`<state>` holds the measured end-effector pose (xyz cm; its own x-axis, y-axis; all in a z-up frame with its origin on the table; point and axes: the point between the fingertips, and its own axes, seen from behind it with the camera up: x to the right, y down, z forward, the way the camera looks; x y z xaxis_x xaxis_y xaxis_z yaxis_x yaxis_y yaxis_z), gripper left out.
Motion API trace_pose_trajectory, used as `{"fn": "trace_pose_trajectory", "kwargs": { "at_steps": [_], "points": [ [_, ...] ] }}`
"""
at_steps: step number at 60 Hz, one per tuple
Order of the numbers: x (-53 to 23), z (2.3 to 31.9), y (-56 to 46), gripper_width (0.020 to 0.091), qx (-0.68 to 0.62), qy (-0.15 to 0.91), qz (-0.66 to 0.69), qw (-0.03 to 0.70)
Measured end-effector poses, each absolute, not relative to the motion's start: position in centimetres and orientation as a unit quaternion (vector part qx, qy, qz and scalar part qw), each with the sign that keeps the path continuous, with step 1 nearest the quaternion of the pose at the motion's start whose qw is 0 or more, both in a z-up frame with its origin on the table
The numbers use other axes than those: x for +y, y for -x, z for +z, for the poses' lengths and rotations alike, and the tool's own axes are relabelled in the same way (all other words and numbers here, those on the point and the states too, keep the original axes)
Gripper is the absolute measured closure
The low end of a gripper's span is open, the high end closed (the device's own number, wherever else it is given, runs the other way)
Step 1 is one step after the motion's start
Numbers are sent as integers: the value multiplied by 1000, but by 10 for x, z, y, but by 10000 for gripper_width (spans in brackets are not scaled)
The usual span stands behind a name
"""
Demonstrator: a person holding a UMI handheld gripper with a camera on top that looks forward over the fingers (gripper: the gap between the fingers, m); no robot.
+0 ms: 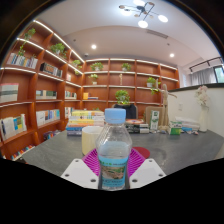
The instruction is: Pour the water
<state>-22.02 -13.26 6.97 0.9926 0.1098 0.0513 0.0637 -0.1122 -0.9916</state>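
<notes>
A clear water bottle (114, 150) with a blue cap and a blue-green label stands upright between the fingers of my gripper (113, 166). The magenta pads (93, 161) sit against its sides, so the gripper is shut on the bottle. Just beyond the bottle and slightly to its left stands a translucent plastic cup (91, 138) on the grey table (185, 148). The bottle's lower part is hidden behind the fingers.
Wooden bookshelves (35, 95) with books and plants line the left and far walls. Boxes, a potted plant (122, 98) and small items (160, 122) crowd the table's far side. A white partition (195, 108) stands at the right.
</notes>
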Motion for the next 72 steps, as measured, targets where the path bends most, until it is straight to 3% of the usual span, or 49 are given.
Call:
{"fn": "trace_pose_trajectory", "kwargs": {
  "at_steps": [19,35,55,72],
  "points": [
    [-118,71,217,804,-126,761,2,637],
    [-54,84,166,804,-317,725,-223,569],
    [0,92,172,805,-540,573,-425,447],
    [19,135,190,785,-625,399,-561,369]
  ]
}}
